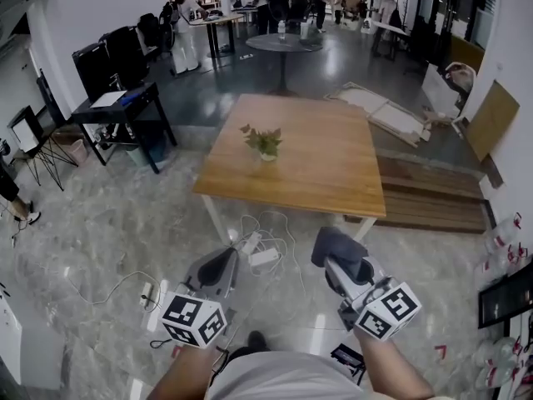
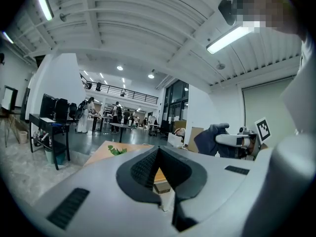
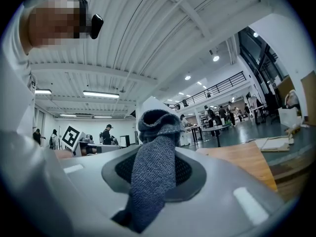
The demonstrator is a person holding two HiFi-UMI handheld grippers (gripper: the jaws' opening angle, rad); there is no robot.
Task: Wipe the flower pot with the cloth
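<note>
Open-plan workshop, polished grey floor: a square wooden desk (image 1: 291, 152) stands ahead of a person who holds a gripper in each hand, both well short of it. The flower pot (image 1: 267, 155), a small pale vessel with a sprig of green leaves, sits alone near the middle of the desk top.

The right gripper (image 1: 348, 267) has its fingers (image 3: 190, 169) clamped on the cloth (image 3: 153, 164), a dark blue-grey knitted piece that bunches above the tips and hangs limp below them. The left gripper (image 1: 218, 267) carries nothing, and its fingers (image 2: 143, 167) are pressed together on empty air. Loose white cables (image 1: 265, 244) lie on the floor between the person and the desk.

The cloth looks soft and pliable, likely to mould around a curved wall but also to drag out of the grip if it snags. The pot appears small and light, so a sideways wipe could slide or tip it. At this range it cannot be told whether it is glass or ceramic, and either would be brittle and smooth. A sensible hold for the free left gripper is low on the pot's body or across its rim, below the leaves, which would bruise easily.
</note>
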